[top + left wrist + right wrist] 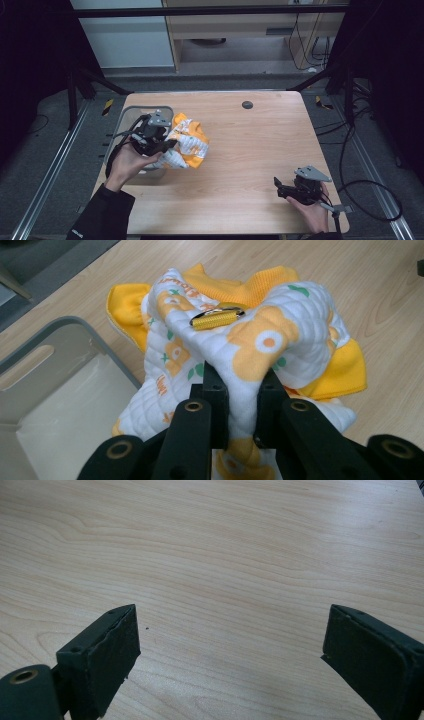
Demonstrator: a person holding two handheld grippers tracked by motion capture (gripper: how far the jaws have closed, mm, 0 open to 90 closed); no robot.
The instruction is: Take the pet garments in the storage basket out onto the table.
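The left tool (239, 405) is clenched on a bunched fold of a quilted white-and-orange garment (187, 145), which sits left of centre in the high view, on the table (250, 160) just beside a grey bin (131, 116) at the table's left edge. The right tool (230, 645) is released, jaws spread wide above bare wood at the lower right of the high view, well apart from the cloth. The hold looks thin: only a pinch of fabric sits between the jaws, so a lift could let the cloth slide out, or raise one layer while the orange part drags across the table. If the bin is the goal, which is only a guess, trailing fabric might catch on its rim. The left gripper view shows what the high view cannot: a small gold-coloured clasp (216, 318) on top of the fold, the flower print, and the bin's inside, apparently bare, at lower left. The high view alone gives the whole layout and the gap between the two hands.
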